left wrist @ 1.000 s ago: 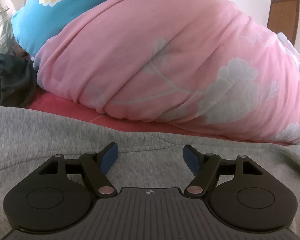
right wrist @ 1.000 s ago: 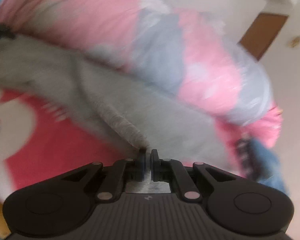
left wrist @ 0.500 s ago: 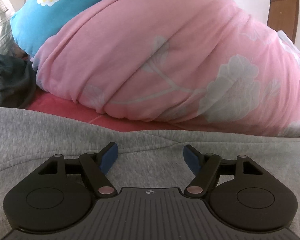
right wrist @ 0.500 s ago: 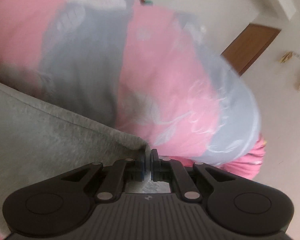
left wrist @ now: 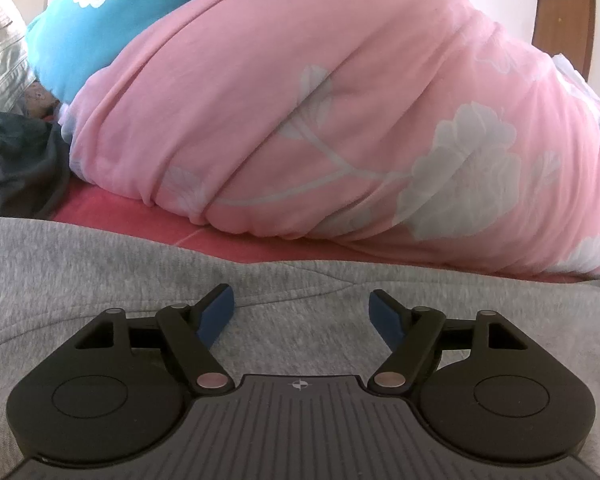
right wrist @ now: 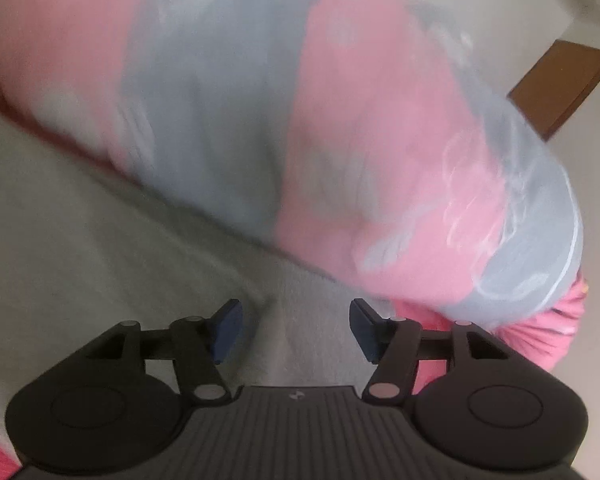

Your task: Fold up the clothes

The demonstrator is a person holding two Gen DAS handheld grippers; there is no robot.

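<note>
**Both grippers open above the grey garment**

1. Left gripper (left wrist: 301,312): the two blue-padded fingers (left wrist: 217,314) stand spread wide. Nothing lies pinched between them. The pads hover just over the heather-grey knit garment (left wrist: 100,276), which fills the lower part of the left wrist view and shows shallow folds and a stitched seam line.

2. Right gripper (right wrist: 296,330): its jaws have just been opening and now stand apart. A fold of the grey garment (right wrist: 80,240) runs between the fingers, but the pads do not press on it. The right wrist view is blurred, so fine detail of the cloth cannot be told.

3. Garment location: the grey garment lies spread on a red bed sheet (left wrist: 148,222), directly under both grippers, with its far edge close to the bedding pile.

4. Surroundings: a rolled pink quilt with pale grey flower print (left wrist: 340,120) lies just beyond the garment, on the red sheet. A turquoise cushion with a cartoon print (left wrist: 84,20) rests behind and above the quilt's left end. A dark crumpled fabric item (left wrist: 16,168) lies at the left edge. A brown wooden door (left wrist: 564,28) stands in the white wall at the far right.
</note>
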